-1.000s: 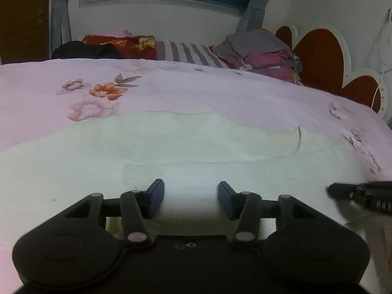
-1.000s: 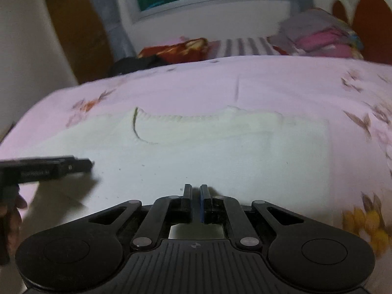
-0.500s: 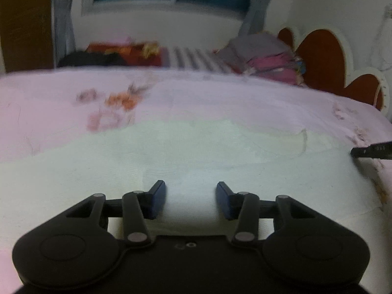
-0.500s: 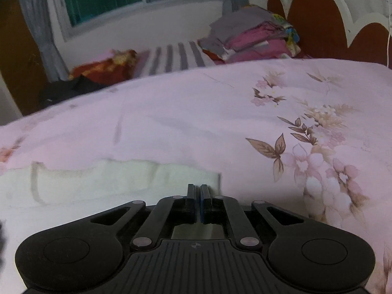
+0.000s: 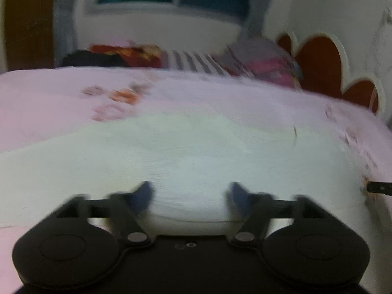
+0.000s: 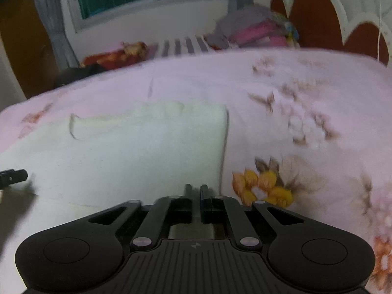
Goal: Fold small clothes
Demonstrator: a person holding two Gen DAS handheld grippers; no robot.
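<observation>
L gripper (image 5: 189, 192) jaws opening over cream garment (image 5: 196, 152), nothing gripped; R gripper (image 6: 195, 191) jaws closed.

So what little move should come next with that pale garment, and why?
Probably bring the left claw, whose jaws are opening with nothing clamped, down onto the near edge of the pale garment, since it lies only partly folded on the pink bedspread.

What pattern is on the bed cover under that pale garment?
Pink bedspread with a flower print, clearest in the right wrist view.
</observation>
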